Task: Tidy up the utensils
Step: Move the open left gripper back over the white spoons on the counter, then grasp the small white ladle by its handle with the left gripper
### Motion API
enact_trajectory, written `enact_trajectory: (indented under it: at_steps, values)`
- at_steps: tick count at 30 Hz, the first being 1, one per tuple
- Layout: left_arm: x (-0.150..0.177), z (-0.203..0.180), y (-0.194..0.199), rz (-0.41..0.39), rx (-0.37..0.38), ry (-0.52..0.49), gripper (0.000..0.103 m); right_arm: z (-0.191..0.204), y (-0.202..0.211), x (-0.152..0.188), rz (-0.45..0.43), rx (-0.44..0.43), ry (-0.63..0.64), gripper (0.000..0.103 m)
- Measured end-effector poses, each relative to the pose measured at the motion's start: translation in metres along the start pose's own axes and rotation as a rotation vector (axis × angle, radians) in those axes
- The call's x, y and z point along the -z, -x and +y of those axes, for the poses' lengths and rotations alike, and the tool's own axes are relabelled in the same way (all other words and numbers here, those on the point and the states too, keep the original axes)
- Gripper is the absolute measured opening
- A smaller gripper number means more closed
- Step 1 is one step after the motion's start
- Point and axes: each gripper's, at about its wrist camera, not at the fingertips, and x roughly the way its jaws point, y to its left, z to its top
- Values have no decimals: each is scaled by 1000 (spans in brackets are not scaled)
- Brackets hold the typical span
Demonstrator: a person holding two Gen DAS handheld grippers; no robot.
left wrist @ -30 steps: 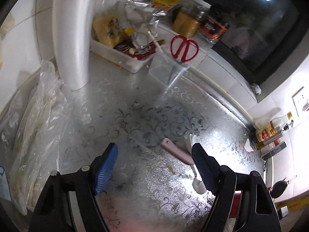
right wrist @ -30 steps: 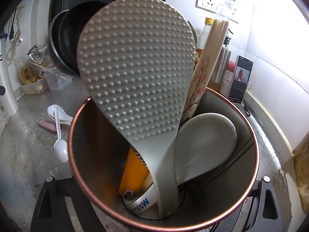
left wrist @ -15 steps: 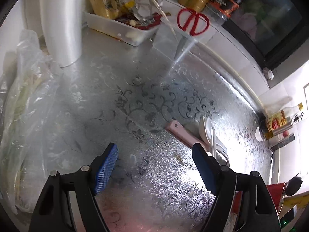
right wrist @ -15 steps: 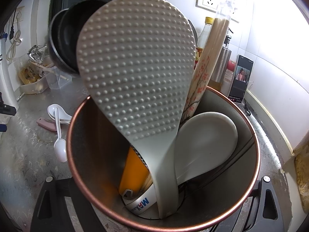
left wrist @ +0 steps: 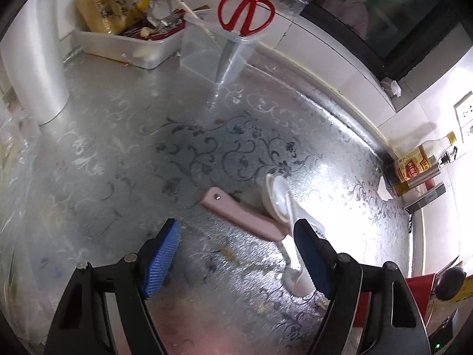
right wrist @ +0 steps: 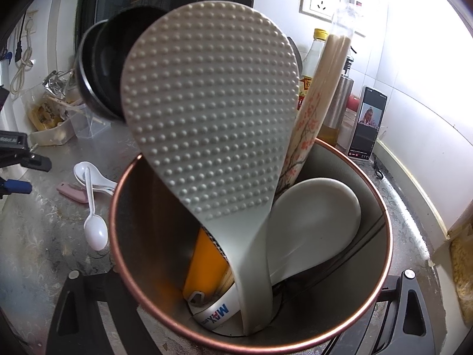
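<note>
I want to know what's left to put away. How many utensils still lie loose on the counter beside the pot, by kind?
Deep white soup spoons: 2, nested one in the other
Thin white plastic spoon: 1
Pink-handled tool: 1
Total: 4

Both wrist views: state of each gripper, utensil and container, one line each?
left gripper: open, empty, above the countertop
right gripper: jaws just opening, utensil holder between them
utensil holder: upright, loaded
rice paddle: standing in holder, head up
white spoons: loose on countertop
pink handle: flat beside spoons
red scissors: upright in clear container
</note>
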Motion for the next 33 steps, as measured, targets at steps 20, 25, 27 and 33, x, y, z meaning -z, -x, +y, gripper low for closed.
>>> enact_trajectory:
  at_steps: [20, 25, 27, 33]
  values:
    - [30, -95, -70, 127, -94, -244, 66, 1, 1, 2, 5, 7, 3, 95]
    - [30, -104, -82, 112, -133, -274, 44, 5, 1, 4, 7, 13, 7, 95]
    - [32, -106, -84, 110, -129, -279, 36, 5, 1, 4, 7, 13, 8, 95]
    - [35, -91, -71, 92, -92, -255, 8, 6, 2, 5, 7, 13, 9, 95]
